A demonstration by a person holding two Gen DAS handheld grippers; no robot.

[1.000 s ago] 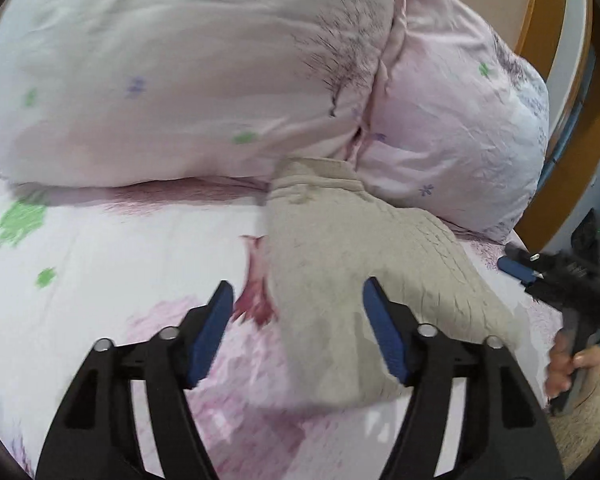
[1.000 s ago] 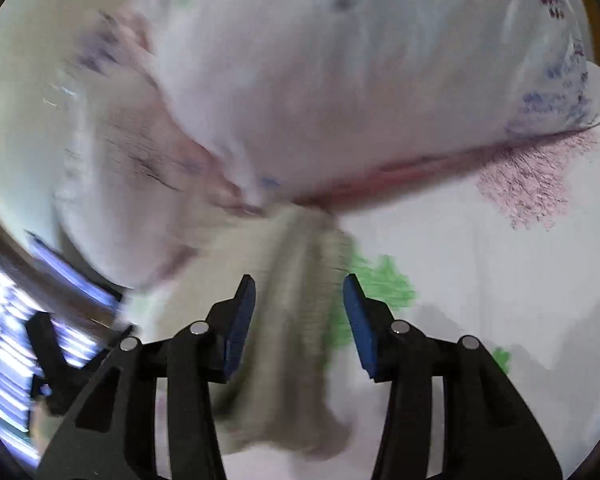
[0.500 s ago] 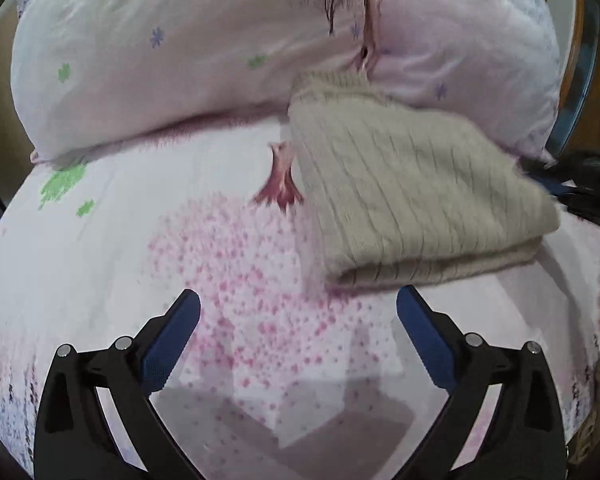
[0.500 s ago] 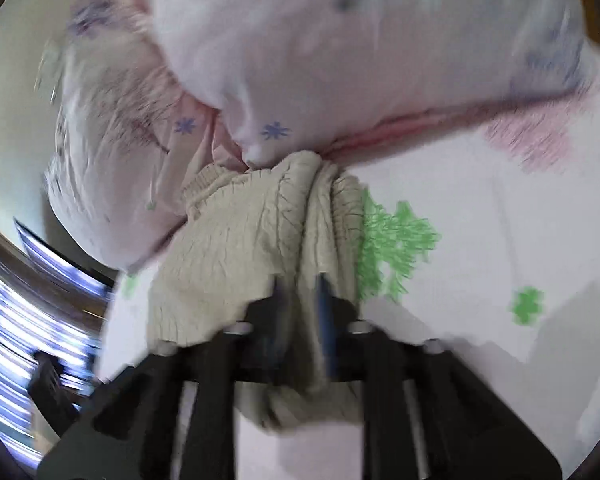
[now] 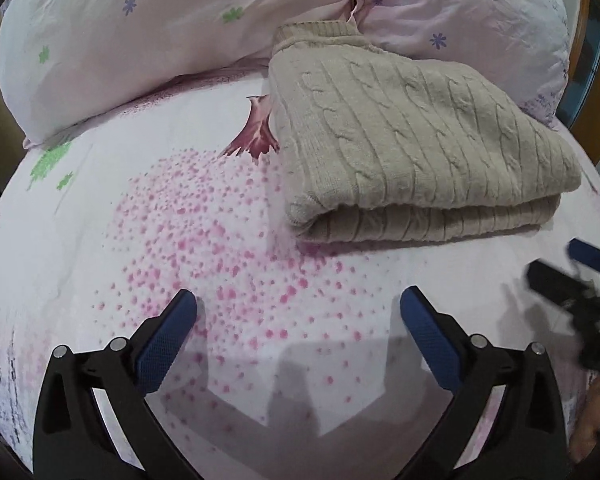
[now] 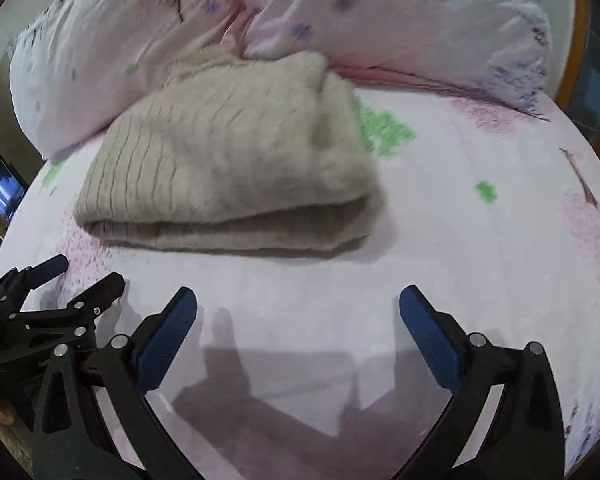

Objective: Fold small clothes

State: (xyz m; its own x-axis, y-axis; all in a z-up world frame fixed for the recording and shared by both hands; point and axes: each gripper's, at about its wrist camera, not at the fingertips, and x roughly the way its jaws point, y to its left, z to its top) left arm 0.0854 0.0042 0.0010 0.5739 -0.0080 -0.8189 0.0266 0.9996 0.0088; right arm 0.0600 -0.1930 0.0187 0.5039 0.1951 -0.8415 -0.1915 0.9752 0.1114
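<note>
Beige cable-knit sweater point(image 5: 416, 148), folded thick, against pillows point(image 5: 148, 36)

No readable text, labels, brands or numbers are showing in either wrist view. The bedsheet point(image 5: 100, 240) and pillows point(image 5: 140, 40) ahead of the fingers are carrying only floral and tree prints.
</note>
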